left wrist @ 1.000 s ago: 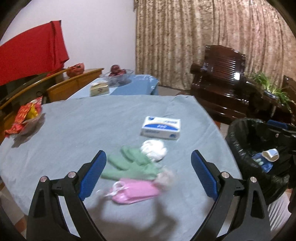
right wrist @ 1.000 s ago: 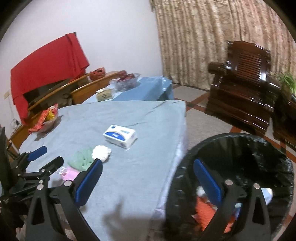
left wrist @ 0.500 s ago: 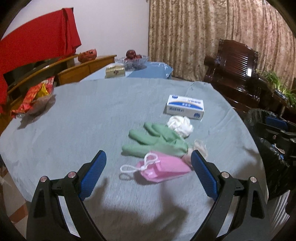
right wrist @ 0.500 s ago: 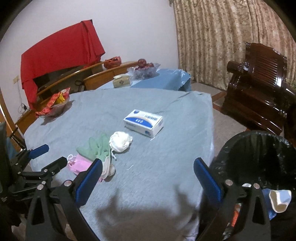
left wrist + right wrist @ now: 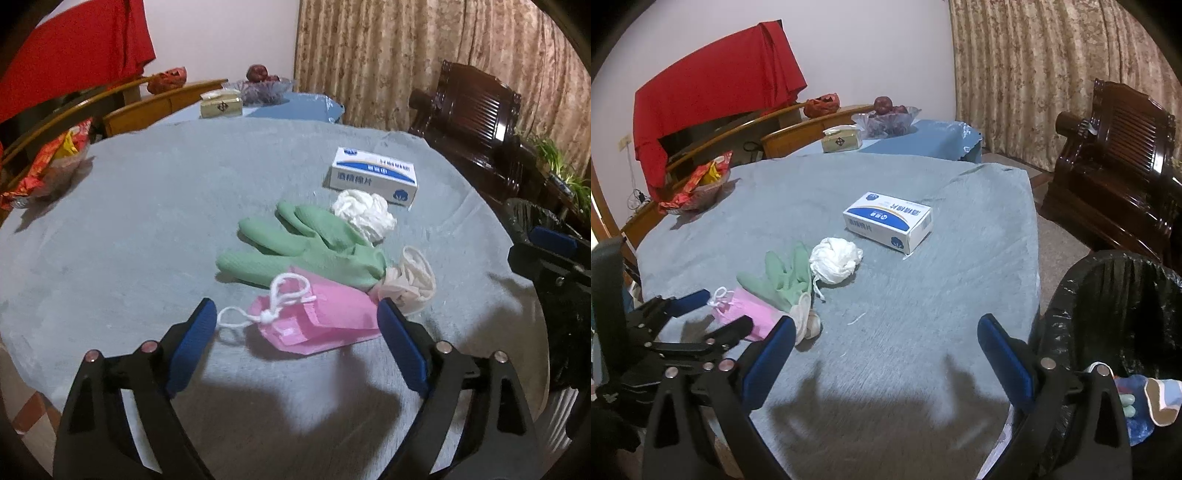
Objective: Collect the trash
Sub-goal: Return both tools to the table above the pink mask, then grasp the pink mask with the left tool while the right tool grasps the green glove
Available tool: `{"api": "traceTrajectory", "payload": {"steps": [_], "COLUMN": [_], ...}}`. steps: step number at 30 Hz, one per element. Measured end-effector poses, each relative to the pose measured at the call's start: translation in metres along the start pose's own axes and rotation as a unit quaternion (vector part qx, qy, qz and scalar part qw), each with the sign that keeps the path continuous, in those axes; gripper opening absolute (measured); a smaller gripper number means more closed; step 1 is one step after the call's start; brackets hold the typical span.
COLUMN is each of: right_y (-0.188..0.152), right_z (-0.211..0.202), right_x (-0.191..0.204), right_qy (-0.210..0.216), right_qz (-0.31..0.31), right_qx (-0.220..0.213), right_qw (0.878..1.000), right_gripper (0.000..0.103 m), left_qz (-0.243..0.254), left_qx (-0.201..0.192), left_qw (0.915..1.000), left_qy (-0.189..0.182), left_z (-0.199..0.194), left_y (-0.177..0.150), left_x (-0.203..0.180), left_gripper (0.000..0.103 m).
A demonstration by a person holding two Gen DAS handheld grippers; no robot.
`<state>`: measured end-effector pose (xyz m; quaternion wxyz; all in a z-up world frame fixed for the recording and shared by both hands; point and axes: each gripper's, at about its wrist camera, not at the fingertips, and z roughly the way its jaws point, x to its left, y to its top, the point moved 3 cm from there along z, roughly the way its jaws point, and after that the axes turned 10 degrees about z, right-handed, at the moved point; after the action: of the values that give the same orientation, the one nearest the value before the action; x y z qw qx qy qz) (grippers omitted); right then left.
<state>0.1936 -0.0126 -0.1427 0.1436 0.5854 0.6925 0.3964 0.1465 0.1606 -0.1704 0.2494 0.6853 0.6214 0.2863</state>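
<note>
The left gripper [image 5: 297, 332] is wide open and holds nothing; its two blue fingers [image 5: 192, 347] stand on either side of the pink face mask [image 5: 317, 325], and the pictures do not show that they touch it. The mask lies flat on the grey-blue tablecloth [image 5: 147, 221], with its white ear loop [image 5: 280, 299] curled on the side toward the left finger. Just behind the mask, and partly under it, lies a green glove [image 5: 295, 243] with a cream cuff [image 5: 410, 280]. A crumpled white tissue ball [image 5: 364, 214] lies just beyond the glove, touching it, and a blue-and-white box [image 5: 373, 179] stands just beyond the tissue.

The right gripper [image 5: 886, 354] is also wide open and empty. It hangs over the tablecloth edge on the side of the mask away from the left gripper. A black-lined trash bin [image 5: 1115, 295] stands just beside the table, well apart from the mask, and some blue and white trash [image 5: 1145, 402] lies already inside it.
</note>
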Motion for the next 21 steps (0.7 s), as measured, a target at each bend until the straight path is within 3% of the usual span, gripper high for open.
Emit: {"api": "traceTrajectory", "payload": {"steps": [5,9,11,13,16,21], "right_y": [0.000,0.000,0.000,0.000,0.000,0.002], "right_z": [0.002,0.004,0.004,0.005,0.006,0.010], "right_x": [0.001,0.001,0.001,0.003,0.005,0.010], "right_qy": [-0.002,-0.004,-0.005,-0.004,-0.003,0.003], "right_qz": [-0.003,-0.002,-0.003,-0.003,-0.004,-0.006], "right_qx": [0.003,0.006,0.007,0.008,0.009,0.010], "right_qw": [1.000,1.000,1.000,1.000,1.000,1.000], "right_gripper": [0.097,0.097,0.097,0.097,0.097,0.097], "left_qz": [-0.009,-0.022,-0.022,-0.025,-0.024,-0.023], "left_qx": [0.020,0.029,0.028,0.026,0.022,0.013], "left_qw": [0.9996,0.9986,0.9983,0.9982,0.9985,0.9987], "left_qy": [-0.018,-0.039,-0.046,-0.048,-0.044,-0.044], "left_z": [0.015,0.021,0.021,0.021,0.018,0.011], "left_y": [-0.005,-0.010,-0.010,-0.009,-0.008,-0.006], "left_x": [-0.004,-0.004,-0.005,-0.005,-0.007,-0.008], "left_gripper": [0.075,0.058,0.046,0.026,0.012,0.007]}}
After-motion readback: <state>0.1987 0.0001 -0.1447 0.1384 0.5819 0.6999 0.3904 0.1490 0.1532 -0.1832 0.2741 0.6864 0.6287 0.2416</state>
